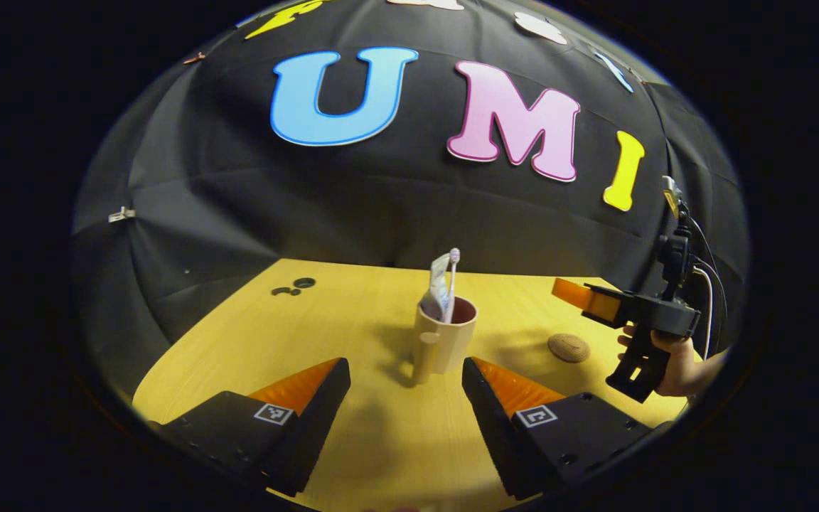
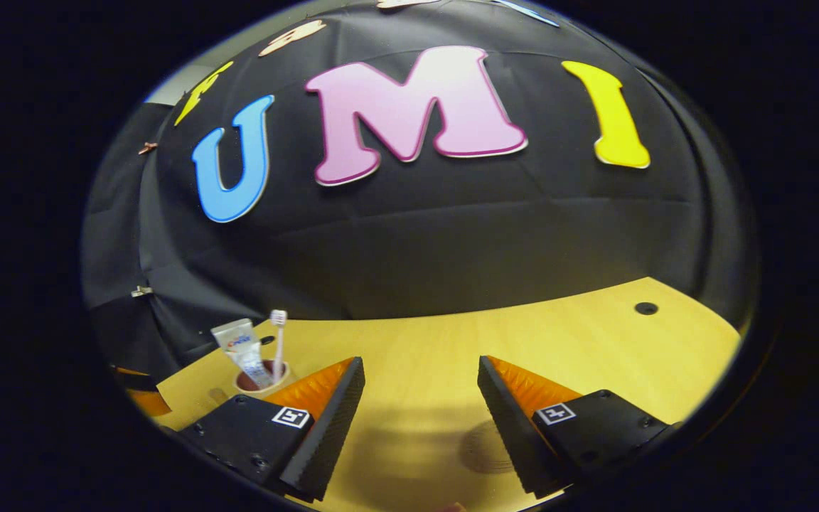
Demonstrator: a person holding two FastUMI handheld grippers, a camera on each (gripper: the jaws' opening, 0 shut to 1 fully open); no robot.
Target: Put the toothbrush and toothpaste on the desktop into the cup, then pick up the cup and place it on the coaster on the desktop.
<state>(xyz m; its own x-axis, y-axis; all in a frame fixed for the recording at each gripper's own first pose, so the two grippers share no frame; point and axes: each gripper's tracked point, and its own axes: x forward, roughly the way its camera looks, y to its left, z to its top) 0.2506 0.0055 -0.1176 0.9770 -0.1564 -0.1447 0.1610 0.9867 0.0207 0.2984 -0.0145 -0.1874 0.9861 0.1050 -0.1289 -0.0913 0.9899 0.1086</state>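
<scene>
Tongs: left tongs [image 1: 406, 398] held apart before beige handled plastic cup [image 1: 445, 341] on yellow wooden counter [image 1: 352, 313]; right tongs [image 2: 420, 419] apart, empty | contents: toothbrush [image 1: 453, 274], toothpaste tube [image 1: 439, 284] upright inside | handling: judged light, rigid, top-heavy; body grip advised | round brown coaster [image 1: 569, 348] near.

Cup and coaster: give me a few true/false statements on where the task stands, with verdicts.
1. The toothbrush and toothpaste stand in the cup. True.
2. The cup sits on the coaster. False: it stands on the desktop, apart from the coaster.
3. The left gripper is shut on the cup. False: it is open, the cup beyond its fingertips.
4. The right gripper is open and holds nothing. True.
</scene>
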